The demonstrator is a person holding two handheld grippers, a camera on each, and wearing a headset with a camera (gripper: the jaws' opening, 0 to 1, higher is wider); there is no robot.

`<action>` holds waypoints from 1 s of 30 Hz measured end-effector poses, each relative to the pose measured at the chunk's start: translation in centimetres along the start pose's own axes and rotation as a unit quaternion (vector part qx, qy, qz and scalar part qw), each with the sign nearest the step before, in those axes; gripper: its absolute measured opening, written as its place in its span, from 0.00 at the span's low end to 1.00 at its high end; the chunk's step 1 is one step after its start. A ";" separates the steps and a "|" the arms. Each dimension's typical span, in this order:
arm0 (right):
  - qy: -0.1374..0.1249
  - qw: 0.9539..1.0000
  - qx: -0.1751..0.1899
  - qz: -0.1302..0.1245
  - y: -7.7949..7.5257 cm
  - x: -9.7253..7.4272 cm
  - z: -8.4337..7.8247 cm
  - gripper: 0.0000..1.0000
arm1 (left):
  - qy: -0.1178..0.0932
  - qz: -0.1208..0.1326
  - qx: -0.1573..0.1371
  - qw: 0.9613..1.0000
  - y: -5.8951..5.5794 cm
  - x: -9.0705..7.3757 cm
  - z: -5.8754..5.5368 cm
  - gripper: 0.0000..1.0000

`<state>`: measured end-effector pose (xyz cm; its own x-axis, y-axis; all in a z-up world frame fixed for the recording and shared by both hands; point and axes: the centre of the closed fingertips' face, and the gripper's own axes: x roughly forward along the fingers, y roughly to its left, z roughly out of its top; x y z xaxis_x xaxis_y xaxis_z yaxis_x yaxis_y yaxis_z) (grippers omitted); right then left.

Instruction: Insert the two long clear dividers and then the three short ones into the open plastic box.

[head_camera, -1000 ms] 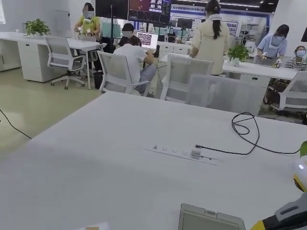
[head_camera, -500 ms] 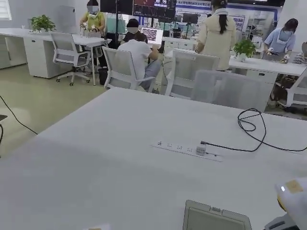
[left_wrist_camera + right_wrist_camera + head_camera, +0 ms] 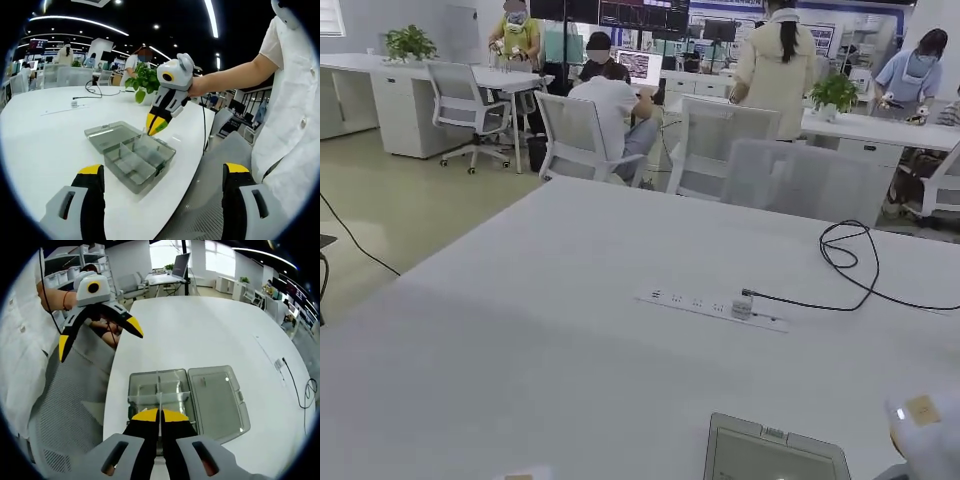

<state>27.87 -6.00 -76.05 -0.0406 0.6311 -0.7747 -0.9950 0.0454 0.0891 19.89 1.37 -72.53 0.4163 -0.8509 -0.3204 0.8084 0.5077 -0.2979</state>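
Lower in the head view than a second ago, my right gripper [image 3: 160, 413] has its fingers clamped on a clear divider [image 3: 159, 397] standing in the open box [image 3: 134, 385] on the tabletop [image 3: 200, 325], while my left gripper [image 3: 162, 170] hangs with fingers wide apart, empty.

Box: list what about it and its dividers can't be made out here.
- Head view: the box is cut off by the bottom edge, so its compartments are out of frame.
- Right gripper view: the right gripper hides the box's near compartments with its fingers. The divider it pinches shows edge-on, so its length is unclear.
- Left gripper view: seated dividers are too clear and small to count.
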 end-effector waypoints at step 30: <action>0.037 0.998 -0.048 0.011 0.5 3.3 -0.5 0.03 | 0.000 -0.004 -0.003 1.000 -0.2 0.2 -0.2 1.00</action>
<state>27.20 -4.31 -78.89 -0.0662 0.5715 -0.8179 -0.9978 -0.0443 0.0498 19.67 1.15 -72.72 0.4092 -0.8553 -0.3180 0.8098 0.5009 -0.3053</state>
